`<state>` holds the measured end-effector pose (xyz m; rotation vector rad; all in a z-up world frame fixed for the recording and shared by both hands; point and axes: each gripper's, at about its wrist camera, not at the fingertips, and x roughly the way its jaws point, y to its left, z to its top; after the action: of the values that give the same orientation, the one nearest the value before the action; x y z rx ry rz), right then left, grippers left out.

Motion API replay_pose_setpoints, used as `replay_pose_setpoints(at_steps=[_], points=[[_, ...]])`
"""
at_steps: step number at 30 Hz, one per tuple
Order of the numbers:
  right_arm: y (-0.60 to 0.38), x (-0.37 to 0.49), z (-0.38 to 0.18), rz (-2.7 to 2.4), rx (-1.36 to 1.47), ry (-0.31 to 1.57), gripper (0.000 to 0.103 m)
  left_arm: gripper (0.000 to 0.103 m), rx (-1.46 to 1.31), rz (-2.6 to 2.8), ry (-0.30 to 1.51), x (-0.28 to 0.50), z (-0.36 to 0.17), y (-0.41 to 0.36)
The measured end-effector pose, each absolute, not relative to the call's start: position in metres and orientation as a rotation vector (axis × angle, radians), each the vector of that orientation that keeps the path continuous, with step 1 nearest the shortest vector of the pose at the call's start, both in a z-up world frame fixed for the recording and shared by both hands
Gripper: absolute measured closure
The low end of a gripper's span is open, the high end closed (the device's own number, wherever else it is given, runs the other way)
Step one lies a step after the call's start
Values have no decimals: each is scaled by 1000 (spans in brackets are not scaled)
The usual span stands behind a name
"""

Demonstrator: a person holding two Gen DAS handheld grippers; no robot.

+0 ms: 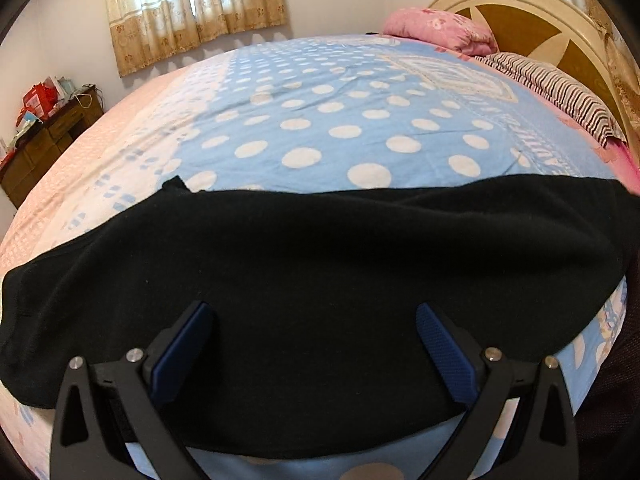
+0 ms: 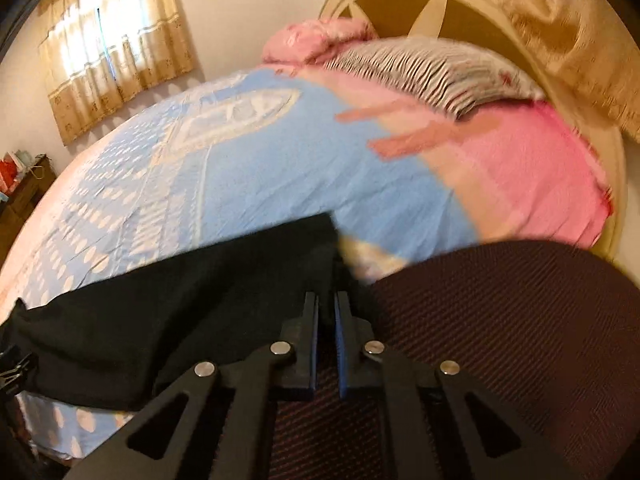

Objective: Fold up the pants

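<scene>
Black pants (image 1: 320,280) lie spread as one wide dark band across the near edge of a bed, on a blue sheet with white dots (image 1: 340,120). The cloth is matte and almost featureless (its folds show only as faint shading), with one small corner standing up at its far left edge and its near hem hanging toward the bed's side.

Left tool (image 1: 316,344): its two blue-padded fingers (image 1: 444,344) stand wide apart over the middle of the pants, with nothing pinched between them. Whether the tips touch the cloth cannot be told.

Right tool (image 2: 326,320): its fingers are drawn together, leaving only a thin slit, at the right end of the pants where the black cloth meets a dark maroon mesh surface (image 2: 520,340). A strip of black cloth seems to run into the slit, but the right wrist view is smeared and dark there, so a grip on the pants cannot be confirmed.

At the head of the bed lie a striped pillow (image 1: 560,96) and a pink bundle (image 1: 436,28) against a cream headboard (image 1: 520,4). Curtains (image 1: 192,8) and a cluttered wooden dresser (image 1: 48,136) stand beyond. The pants' left end is cut off at the rim of the left wrist view.
</scene>
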<state>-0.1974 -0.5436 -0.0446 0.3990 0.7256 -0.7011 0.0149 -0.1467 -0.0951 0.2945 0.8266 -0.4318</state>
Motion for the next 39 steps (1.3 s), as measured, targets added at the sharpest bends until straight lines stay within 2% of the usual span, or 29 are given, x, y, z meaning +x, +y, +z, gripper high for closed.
replay_pose_setpoints(at_steps=[5,7,11,15,18,27,34,39], points=[[-564,-210,-64,-661,498,754,95,0,292,-428,827,15,-96,-147],[-565,-216,-66,-642,507,708,93,0,300,-425,814,13,-96,-147],[-574,-234,-61,-701,619,630,74,0,334,-427,795,11,-93,-149],[-544,-254,-28,-862,532,472,74,0,361,-407,727,4,-81,-139],[-512,-236,-9,-712,506,431,74,0,333,-401,681,3,-67,-123],[-372,-62,-11,-5,384,657,74,0,300,-247,650,21,-55,-60],[-301,31,-36,164,117,789,74,0,284,-83,685,41,-69,-12],[-267,67,-56,256,-75,873,74,0,227,-75,792,58,-93,-1]])
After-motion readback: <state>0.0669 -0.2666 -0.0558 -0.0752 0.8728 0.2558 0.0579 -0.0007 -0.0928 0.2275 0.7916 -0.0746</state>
